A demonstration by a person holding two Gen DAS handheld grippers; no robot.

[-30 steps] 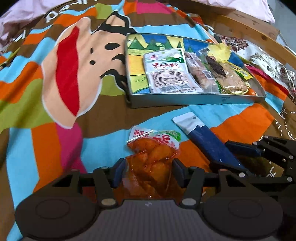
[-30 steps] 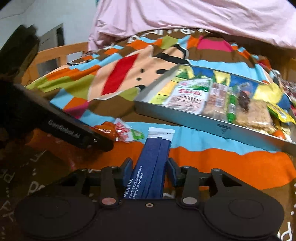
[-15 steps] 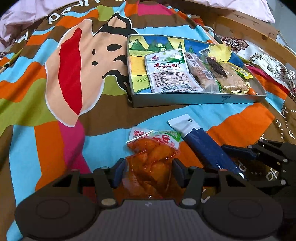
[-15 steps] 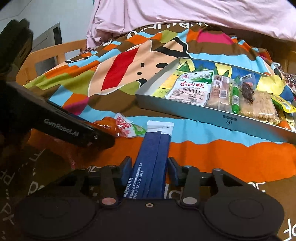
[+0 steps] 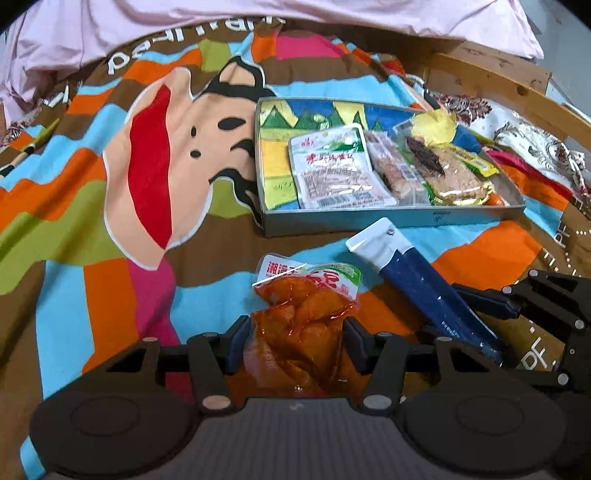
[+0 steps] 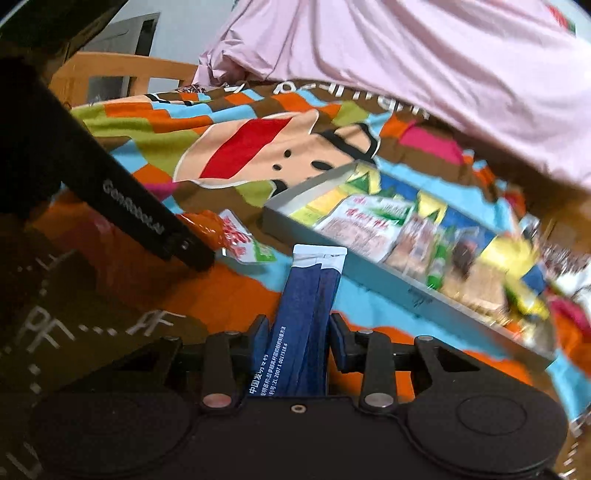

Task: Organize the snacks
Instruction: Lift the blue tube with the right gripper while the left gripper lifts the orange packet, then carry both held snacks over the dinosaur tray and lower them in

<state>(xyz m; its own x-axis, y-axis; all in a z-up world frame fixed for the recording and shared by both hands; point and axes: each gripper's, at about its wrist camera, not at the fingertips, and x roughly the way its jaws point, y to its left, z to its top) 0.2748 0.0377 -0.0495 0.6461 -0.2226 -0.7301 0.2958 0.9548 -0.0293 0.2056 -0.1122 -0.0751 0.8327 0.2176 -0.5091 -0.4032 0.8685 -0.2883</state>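
An orange snack pouch (image 5: 306,295) with a red, white and green header lies on the blanket, and my left gripper (image 5: 295,343) is shut on its near end. A long blue packet (image 6: 310,288) with a white tip sits between the closing jaws of my right gripper (image 6: 298,330), both pads against its sides. In the left wrist view the blue packet (image 5: 424,288) slants up toward the grey tray (image 5: 369,221), with the right gripper (image 5: 469,314) at its lower end. The tray (image 6: 388,284) holds several snack packs, among them a white and green pouch (image 5: 332,170).
Everything rests on a bright cartoon blanket (image 5: 110,184). Pink fabric (image 5: 184,29) is bunched along the far side, and a wooden frame (image 5: 498,81) and patterned cloth (image 5: 535,147) lie right of the tray. A black finger of the left gripper (image 6: 147,218) crosses the right wrist view.
The right gripper's jaws have narrowed on the blue packet and the gripper has rolled. The packet's white tip has swung closer to the tray. The left gripper keeps the orange pouch.
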